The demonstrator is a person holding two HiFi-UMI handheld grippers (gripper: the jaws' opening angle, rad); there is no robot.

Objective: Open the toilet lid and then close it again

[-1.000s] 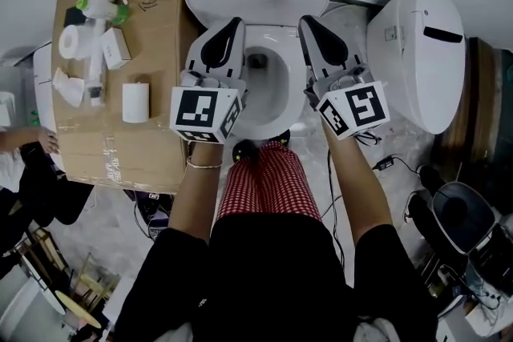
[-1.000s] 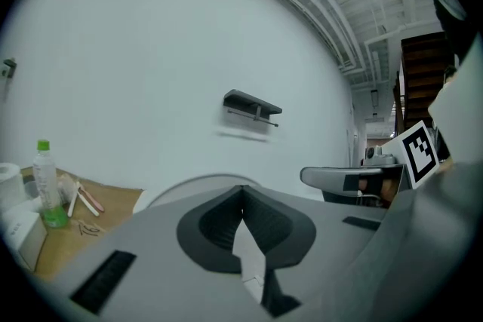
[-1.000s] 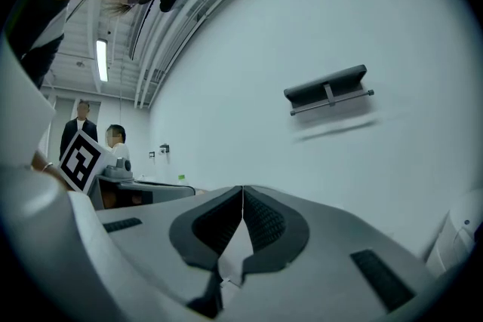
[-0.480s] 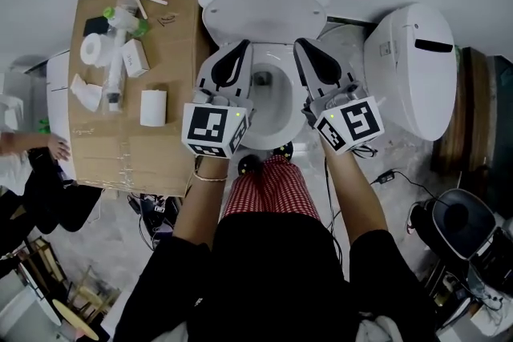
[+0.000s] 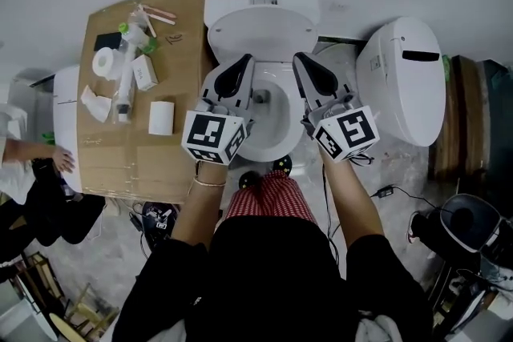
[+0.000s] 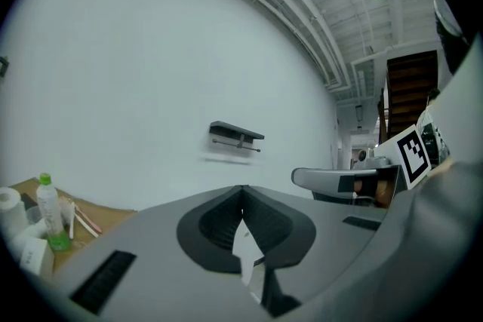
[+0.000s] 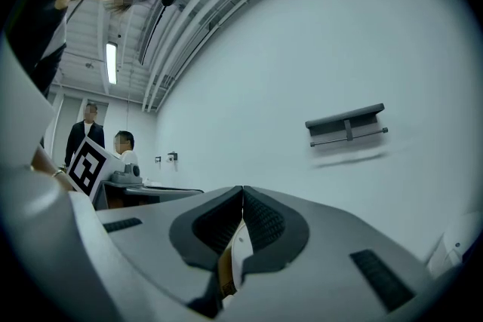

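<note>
— Both grippers edged closer together over the bowl (image 5: 272, 136)?
— Yes. My left gripper (image 5: 244, 62) and right gripper (image 5: 302, 60) have their jaws pressed together, empty. The toilet lid (image 5: 260, 26) stands raised: stiff, slick, light plastic, I judge. I'd hook its top edge.

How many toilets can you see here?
2: the open toilet in the middle, and a closed toilet to its right. The cardboard at left may hide another.

Around the toilet (image 5: 260, 24)
A cardboard sheet (image 5: 120, 168) lies left of it, a paper roll (image 5: 162, 117) on it; another toilet (image 5: 401, 84) stands right.
</note>
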